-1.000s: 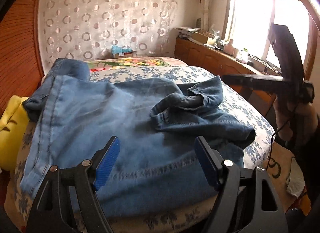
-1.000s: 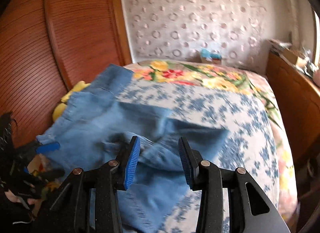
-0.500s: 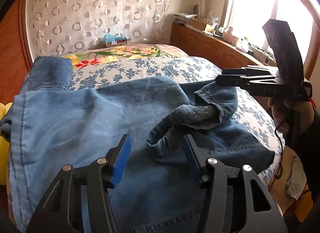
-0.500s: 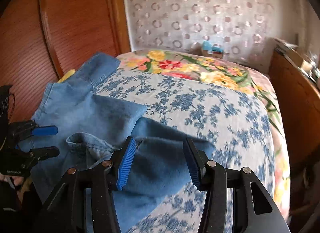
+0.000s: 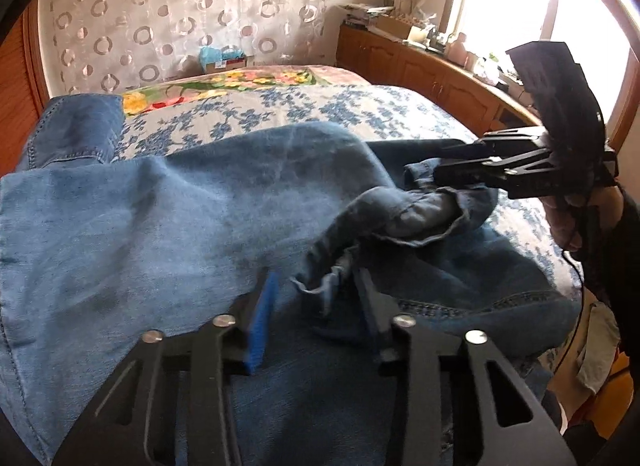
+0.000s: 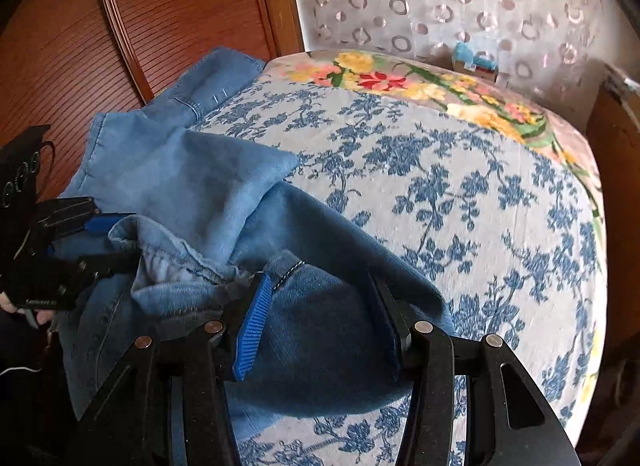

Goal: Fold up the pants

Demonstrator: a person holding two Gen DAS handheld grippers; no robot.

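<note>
Blue denim pants (image 5: 180, 217) lie spread over the bed, with a bunched, rumpled hem (image 5: 400, 217) in the middle. My left gripper (image 5: 316, 298) is open, its jaws on either side of the frayed end of that bunch (image 5: 324, 286). My right gripper (image 6: 320, 306) is open, its jaws straddling a raised fold of the pants (image 6: 320, 330). In the left wrist view the right gripper (image 5: 444, 173) sits at the far end of the bunch. In the right wrist view the left gripper (image 6: 108, 242) is at the left, at the hem.
The bed has a blue floral sheet (image 6: 460, 193) and a bright flowered blanket (image 5: 224, 85) at the far end. A wooden wardrobe (image 6: 120, 25) stands on one side. A wooden sideboard (image 5: 420, 69) under the window stands on the other. A small box (image 5: 224, 59) is by the curtain.
Both grippers have moved forward and down onto the pants. The left jaws have narrowed around the frayed end. The right jaws now straddle the raised fold.
</note>
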